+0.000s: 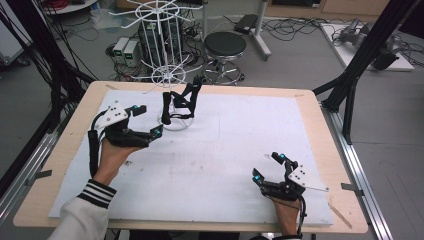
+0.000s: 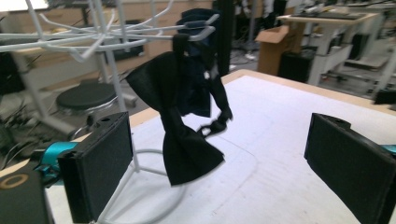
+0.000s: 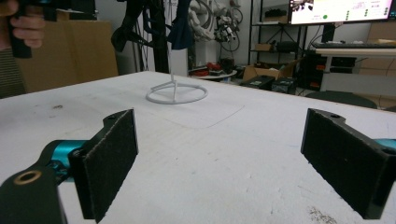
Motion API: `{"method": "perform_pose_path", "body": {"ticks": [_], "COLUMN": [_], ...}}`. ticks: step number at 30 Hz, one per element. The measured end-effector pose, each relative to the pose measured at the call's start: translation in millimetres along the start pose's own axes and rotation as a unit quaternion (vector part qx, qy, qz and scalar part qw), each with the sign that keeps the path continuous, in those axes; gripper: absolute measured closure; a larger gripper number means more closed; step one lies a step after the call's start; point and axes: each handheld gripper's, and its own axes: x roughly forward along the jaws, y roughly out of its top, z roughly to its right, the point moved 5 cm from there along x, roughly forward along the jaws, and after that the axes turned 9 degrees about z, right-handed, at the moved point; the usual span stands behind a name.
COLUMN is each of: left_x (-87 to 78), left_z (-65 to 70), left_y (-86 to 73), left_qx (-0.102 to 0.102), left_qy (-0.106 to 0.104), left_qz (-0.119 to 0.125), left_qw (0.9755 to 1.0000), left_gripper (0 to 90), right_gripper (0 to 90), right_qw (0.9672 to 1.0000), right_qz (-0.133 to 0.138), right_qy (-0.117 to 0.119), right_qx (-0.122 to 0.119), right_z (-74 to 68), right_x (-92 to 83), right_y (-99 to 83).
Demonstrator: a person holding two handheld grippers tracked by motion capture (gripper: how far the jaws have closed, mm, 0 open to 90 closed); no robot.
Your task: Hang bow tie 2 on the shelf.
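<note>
The step in hand is judged to be the hanging of a black bow tie (image 2: 180, 121) on the white wire display rack (image 1: 167, 60). The tie is seen suspended from one of the rack's lower hooks, just above the rack's ring base (image 2: 149, 186), with a second dark item hung just behind it; whether that is another bow tie cannot be told from the blurred view. The left gripper (image 1: 146, 121) is held just beside the rack, its jaws standing wide apart with nothing between them, so the tie appears released. The right gripper (image 1: 269, 169) is rested well apart from the rack, near the table's front edge, jaws likewise spread and empty. The next move is judged to call for the left gripper to be drawn clear of the rack without the tie being snagged. The tie is matte black fabric, pinched at its knot, wings flared, with a thin strap looped over the hook.
</note>
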Motion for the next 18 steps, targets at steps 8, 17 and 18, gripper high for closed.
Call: {"method": "perform_pose_path", "body": {"ticks": [8, 17, 18], "left_x": [-31.1, -58.5, -61.1], "left_z": [5.2, 5.5, 5.5], "left_y": [-22.2, -50.6, -53.5], "left_qx": [0.014, 0.007, 0.008], "left_qy": [-0.032, -0.033, -0.034], "left_qz": [0.050, 0.083, 0.081], "left_qw": [0.9981, 0.9959, 0.9961], "left_gripper": [6.6, 6.6, 6.6], "right_gripper": [10.2, 10.2, 10.2], "right_qw": [1.0000, 1.0000, 1.0000], "right_qz": [-0.001, 0.000, 0.000], "right_qy": [0.001, 0.002, 0.001], "right_qx": [-0.003, -0.005, -0.007], "right_z": [-0.6, -1.4, -1.2], "right_x": [0.2, 0.2, 0.2], "right_y": [-0.1, 0.1, 0.0]}}
